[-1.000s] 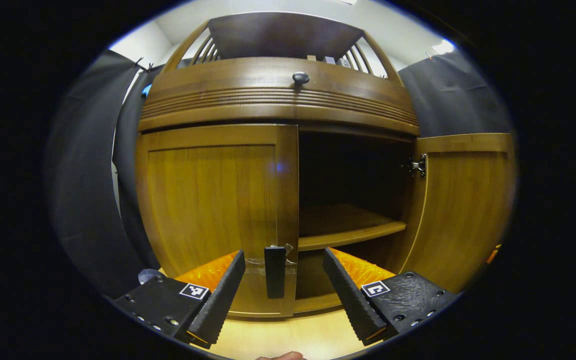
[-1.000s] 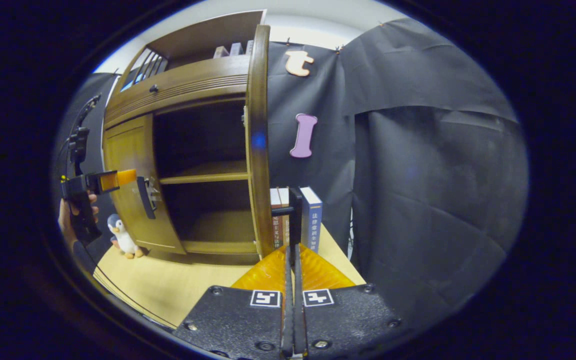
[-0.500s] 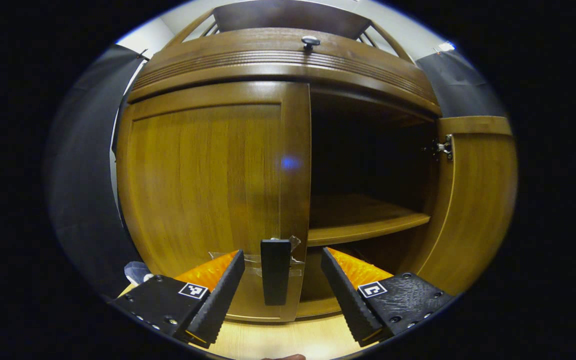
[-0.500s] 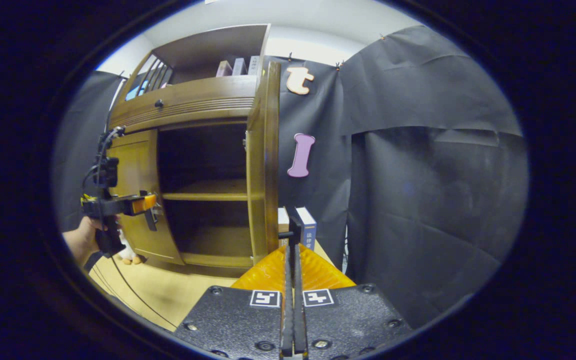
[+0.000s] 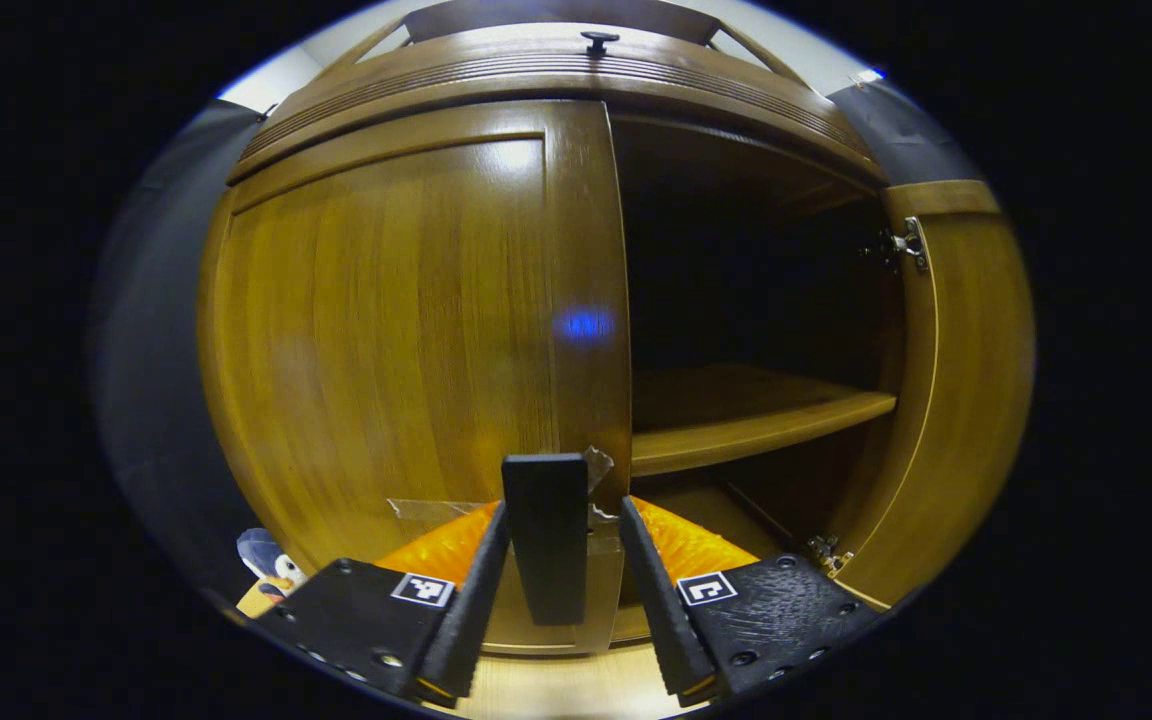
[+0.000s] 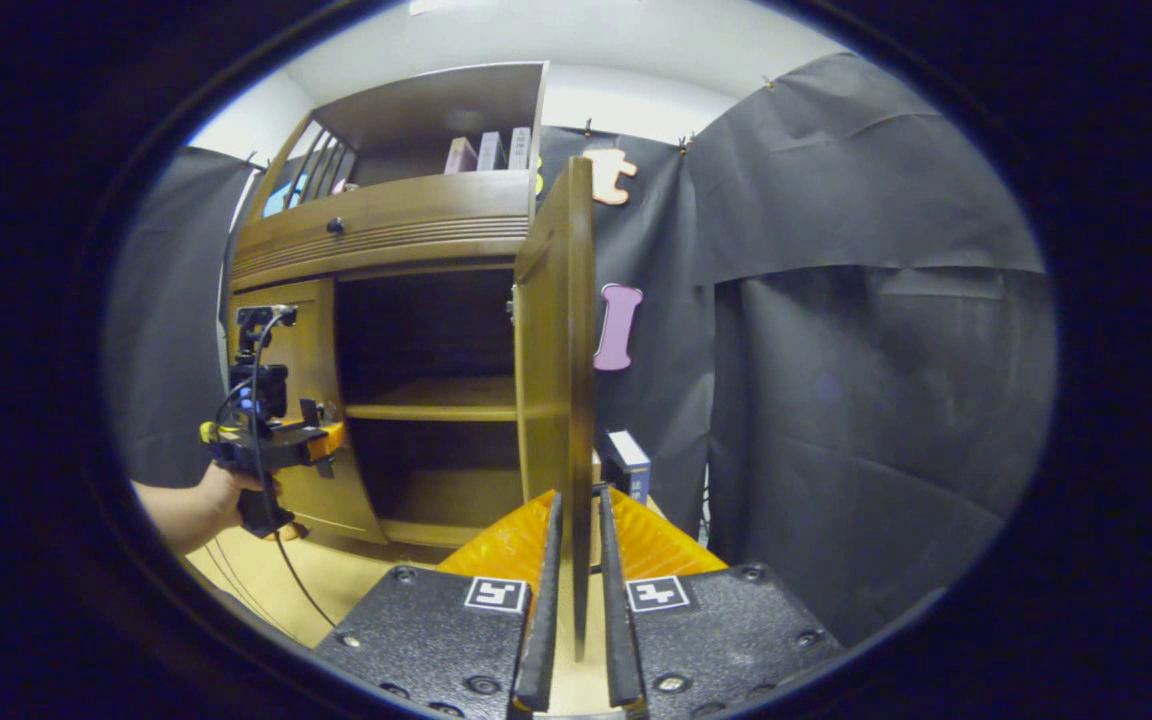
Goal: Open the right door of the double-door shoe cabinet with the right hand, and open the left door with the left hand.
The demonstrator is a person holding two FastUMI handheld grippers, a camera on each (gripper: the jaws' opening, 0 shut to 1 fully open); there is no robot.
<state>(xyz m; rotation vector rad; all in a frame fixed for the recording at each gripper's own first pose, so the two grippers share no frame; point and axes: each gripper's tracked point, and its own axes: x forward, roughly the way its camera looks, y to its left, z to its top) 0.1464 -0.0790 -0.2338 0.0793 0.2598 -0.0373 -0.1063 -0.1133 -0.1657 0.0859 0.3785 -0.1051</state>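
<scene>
Left gripper view: left gripper point(image 5: 554, 600) narrowed around the left door point(image 5: 386, 330) handle point(image 5: 546, 535) at 6 o'clock, contact unclear. Right gripper point(image 6: 576, 610) narrowly straddles the swung-out right door point(image 6: 561, 380) edge, contact unclear.

The left tongs point(image 5: 551, 620) point straight ahead and level, their two black fingers point(image 5: 466, 610) set a little apart, with a narrow gap showing on each side between the inner faces and what stands between them. In the right gripper view these left tongs point(image 6: 321, 440) sit farther off, gripped from below by a hand point(image 6: 226, 490) with a bare forearm reaching in from the left. The right tongs point(image 6: 576, 600) point forward too, fingers point(image 6: 541, 610) nearly parallel and slightly parted.
</scene>
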